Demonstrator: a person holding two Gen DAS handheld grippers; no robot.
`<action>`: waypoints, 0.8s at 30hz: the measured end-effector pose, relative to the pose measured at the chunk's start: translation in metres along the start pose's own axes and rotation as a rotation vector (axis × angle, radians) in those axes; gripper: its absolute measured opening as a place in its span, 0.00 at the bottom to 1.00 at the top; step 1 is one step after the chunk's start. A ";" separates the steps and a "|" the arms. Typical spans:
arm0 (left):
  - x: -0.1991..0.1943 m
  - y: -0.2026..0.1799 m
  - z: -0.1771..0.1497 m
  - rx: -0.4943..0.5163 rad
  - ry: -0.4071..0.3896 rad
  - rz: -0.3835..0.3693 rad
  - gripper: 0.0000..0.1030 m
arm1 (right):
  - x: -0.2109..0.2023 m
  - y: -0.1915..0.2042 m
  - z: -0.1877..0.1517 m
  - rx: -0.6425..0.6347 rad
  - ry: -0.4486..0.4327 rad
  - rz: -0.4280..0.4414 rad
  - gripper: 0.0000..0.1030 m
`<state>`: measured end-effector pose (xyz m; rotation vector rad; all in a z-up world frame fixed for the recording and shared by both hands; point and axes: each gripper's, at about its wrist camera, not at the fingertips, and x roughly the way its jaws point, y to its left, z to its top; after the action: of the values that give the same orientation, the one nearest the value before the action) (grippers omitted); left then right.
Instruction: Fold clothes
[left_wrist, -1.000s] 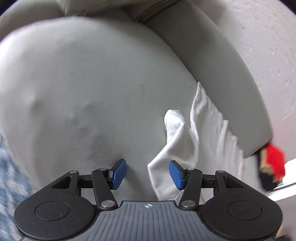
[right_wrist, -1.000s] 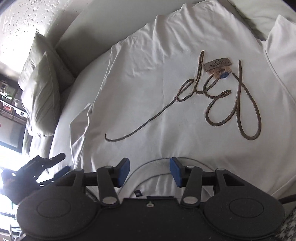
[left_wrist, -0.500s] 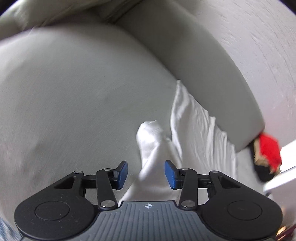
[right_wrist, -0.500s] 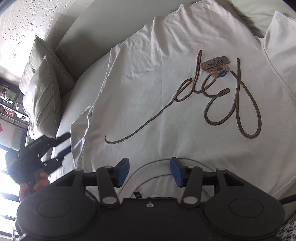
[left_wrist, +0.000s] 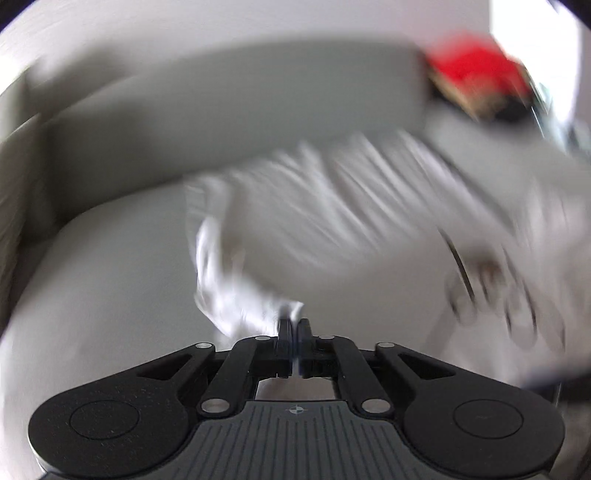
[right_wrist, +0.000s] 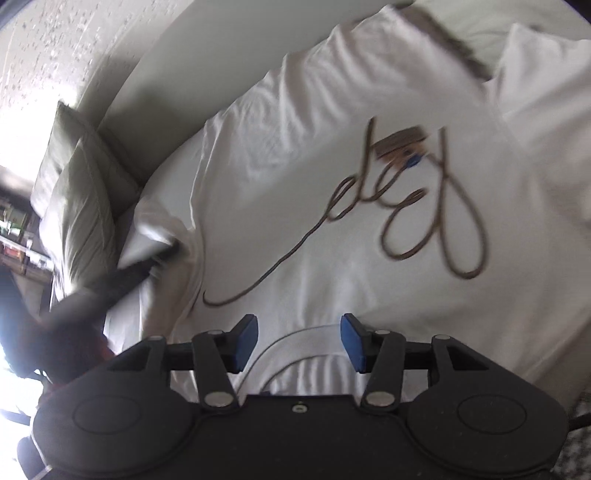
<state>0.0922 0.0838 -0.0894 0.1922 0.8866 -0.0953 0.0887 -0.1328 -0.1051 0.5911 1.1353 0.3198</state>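
Observation:
A white T-shirt (right_wrist: 332, 177) with a brown script print lies spread on a pale sofa seat. It also shows, blurred, in the left wrist view (left_wrist: 332, 221). My left gripper (left_wrist: 294, 325) is shut on the shirt's sleeve (left_wrist: 236, 299) at the left side. It appears in the right wrist view as a dark blurred shape (right_wrist: 122, 277) at the sleeve (right_wrist: 155, 225). My right gripper (right_wrist: 299, 341) is open and empty, just above the shirt's neckline (right_wrist: 295, 354).
A grey-green cushion (right_wrist: 77, 199) leans at the sofa's left end. The sofa backrest (left_wrist: 221, 110) runs behind the shirt. A red and black object (left_wrist: 476, 81) sits beyond the sofa's far end. A textured white wall (right_wrist: 55, 55) is behind.
My left gripper has closed on the sleeve and swung round towards the shirt's body. The right gripper has stayed open over the neckline.

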 end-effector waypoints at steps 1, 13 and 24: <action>0.005 -0.018 -0.002 0.074 0.032 -0.003 0.17 | -0.004 -0.004 0.001 0.014 -0.005 0.001 0.49; -0.034 0.047 -0.002 -0.307 -0.133 -0.166 0.48 | -0.024 -0.038 0.004 0.116 -0.043 0.053 0.54; 0.019 0.098 0.011 -0.695 0.002 -0.378 0.31 | -0.016 -0.056 0.004 0.206 -0.009 0.122 0.54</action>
<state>0.1287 0.1770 -0.0849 -0.6258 0.9026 -0.1320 0.0831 -0.1876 -0.1251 0.8450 1.1334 0.3062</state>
